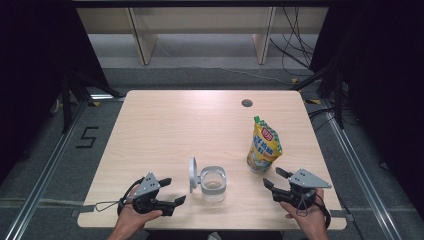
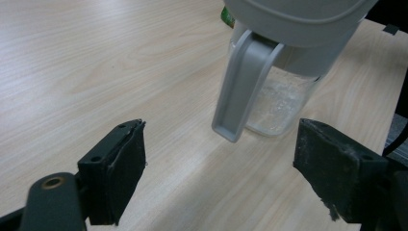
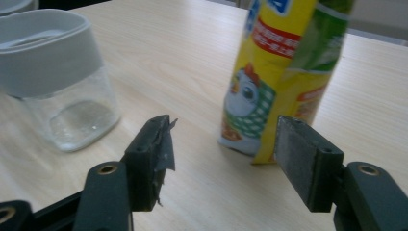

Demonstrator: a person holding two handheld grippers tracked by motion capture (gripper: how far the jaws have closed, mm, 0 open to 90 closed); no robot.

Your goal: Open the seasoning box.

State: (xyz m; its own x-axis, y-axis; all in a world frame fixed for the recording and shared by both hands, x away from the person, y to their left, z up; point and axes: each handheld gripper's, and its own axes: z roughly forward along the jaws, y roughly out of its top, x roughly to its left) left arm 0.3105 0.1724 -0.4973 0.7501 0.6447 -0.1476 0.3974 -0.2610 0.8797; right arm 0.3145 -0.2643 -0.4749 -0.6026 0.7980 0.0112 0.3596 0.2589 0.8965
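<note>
A clear glass jar (image 1: pixel 213 186) with a grey collar stands near the table's front edge, its grey lid (image 1: pixel 192 174) flipped up on its left side. In the left gripper view the jar (image 2: pixel 284 101) and its hanging grey lid (image 2: pixel 243 86) stand just beyond the jaws. My left gripper (image 1: pixel 174 190) (image 2: pixel 221 159) lies left of the jar, open and holding nothing. A yellow and green pouch (image 1: pixel 264 147) (image 3: pixel 279 72) with a green cap stands upright to the jar's right. My right gripper (image 1: pixel 272 177) (image 3: pixel 223 130) is open just in front of the pouch, not touching it. In the right gripper view the jar (image 3: pixel 67 110) sits at the left.
The light wooden table (image 1: pixel 175 125) has a round cable hole (image 1: pixel 247 103) near its far edge. Beyond the table are wooden shelf legs and loose cables on the floor. Metal rails run along both sides of the table.
</note>
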